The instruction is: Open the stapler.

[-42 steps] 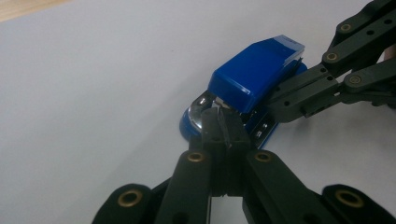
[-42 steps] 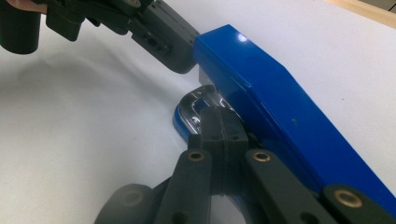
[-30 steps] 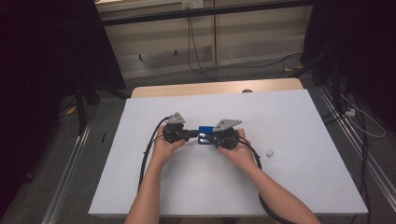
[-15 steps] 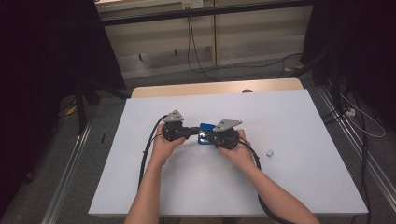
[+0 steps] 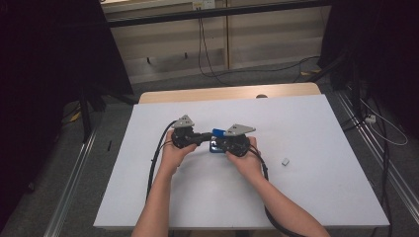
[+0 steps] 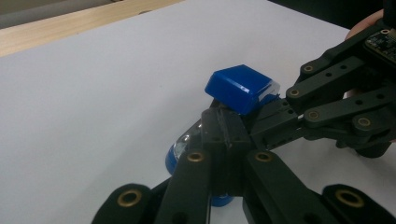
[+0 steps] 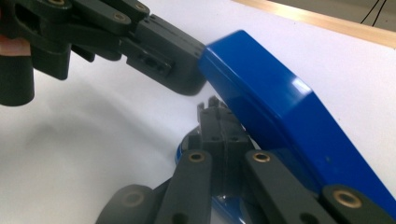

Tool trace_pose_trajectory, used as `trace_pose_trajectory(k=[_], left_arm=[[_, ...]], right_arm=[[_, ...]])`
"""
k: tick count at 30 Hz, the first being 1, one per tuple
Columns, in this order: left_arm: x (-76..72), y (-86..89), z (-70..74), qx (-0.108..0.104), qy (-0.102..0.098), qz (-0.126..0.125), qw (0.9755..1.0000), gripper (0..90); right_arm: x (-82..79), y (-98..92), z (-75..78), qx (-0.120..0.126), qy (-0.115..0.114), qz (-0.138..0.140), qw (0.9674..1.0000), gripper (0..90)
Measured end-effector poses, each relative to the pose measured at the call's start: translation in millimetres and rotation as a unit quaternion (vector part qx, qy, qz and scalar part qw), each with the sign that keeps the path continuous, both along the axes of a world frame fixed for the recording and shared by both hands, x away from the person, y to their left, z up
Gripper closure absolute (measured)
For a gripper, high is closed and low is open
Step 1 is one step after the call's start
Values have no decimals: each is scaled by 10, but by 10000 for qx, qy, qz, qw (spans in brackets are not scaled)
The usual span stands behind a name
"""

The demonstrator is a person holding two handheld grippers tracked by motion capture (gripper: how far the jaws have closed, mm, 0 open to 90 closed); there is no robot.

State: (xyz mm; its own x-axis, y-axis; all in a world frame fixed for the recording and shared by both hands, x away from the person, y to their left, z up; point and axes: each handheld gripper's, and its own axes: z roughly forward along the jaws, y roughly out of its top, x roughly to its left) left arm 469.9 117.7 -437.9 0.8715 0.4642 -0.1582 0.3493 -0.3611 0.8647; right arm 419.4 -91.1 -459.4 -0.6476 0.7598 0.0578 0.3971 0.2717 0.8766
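Observation:
A small blue case (image 5: pixel 218 133) lies at the middle of the white table (image 5: pixel 321 197), its blue lid (image 6: pixel 240 87) tilted up over a clear-and-blue base (image 6: pixel 183 145). My left gripper (image 5: pixel 205 138) comes in from the left, shut, its tip (image 7: pixel 184 70) against the lid's raised edge. My right gripper (image 5: pixel 214 143) comes from the right, also shut, with its closed jaws (image 7: pixel 215 116) tucked under the lid and over the base. In the left gripper view my own jaws (image 6: pixel 224 128) sit just below the lid, tip to tip with the right gripper (image 6: pixel 273 122). Nothing is pinched between either pair of jaws.
A small grey piece (image 5: pixel 285 161) lies on the table to the right of the hands. Black cables (image 5: pixel 154 163) trail from both grippers toward the front edge. A wooden strip (image 5: pixel 227 94) borders the far side, with dark floor and rails beyond.
Both hands stay almost where they were. The left gripper has shifted only slightly, and the blue lid looks tipped up a touch more.

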Motion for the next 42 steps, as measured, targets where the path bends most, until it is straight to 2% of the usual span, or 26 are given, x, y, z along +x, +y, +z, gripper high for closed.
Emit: trace_pose_trajectory(k=[4, 7, 10, 13, 17, 24, 29, 32, 33, 35, 36, 42], left_arm=[[3, 0, -1, -54, 12, -8, 10000, 900], [5, 2, -10, 2, -1, 24, 10000, 895], [19, 9, -42, 74, 5, 116, 9999, 895], [27, -12, -69, 114, -41, 175, 9998, 895], [21, -60, -70, 56, -148, 227, 9996, 897], [8, -138, -112, 168, -297, 87, 9994, 894], [1, -151, -138, 133, -202, 101, 9997, 900], [2, -166, -180, 204, -123, 126, 9996, 900], [3, -167, -189, 265, -143, 110, 9995, 900], [6, -171, -213, 197, -118, 115, 9997, 900], [9, -172, -217, 209, -140, 108, 9996, 900], [-7, -214, -226, 260, -196, 101, 9994, 900]], right_arm=[[3, 42, 13, -99, -158, -4, 9998, 900], [-4, 40, 24, -129, -353, -110, 9992, 900], [-13, 27, 46, -96, -420, -201, 9989, 900], [-12, 22, 55, -78, -398, -196, 9990, 900], [-16, 21, 65, -151, -424, -180, 9988, 900], [-14, 7, 72, -153, -454, -220, 9986, 900], [-35, 12, 74, -227, -522, -227, 9981, 900], [-52, 21, 79, -334, -606, -260, 9973, 900], [-52, 17, 89, -353, -635, -291, 9969, 900], [-53, 10, 105, -355, -620, -326, 9969, 900], [-52, 4, 116, -372, -695, -335, 9963, 900], [-32, -9, 200, -452, -666, -445, 9958, 900]])
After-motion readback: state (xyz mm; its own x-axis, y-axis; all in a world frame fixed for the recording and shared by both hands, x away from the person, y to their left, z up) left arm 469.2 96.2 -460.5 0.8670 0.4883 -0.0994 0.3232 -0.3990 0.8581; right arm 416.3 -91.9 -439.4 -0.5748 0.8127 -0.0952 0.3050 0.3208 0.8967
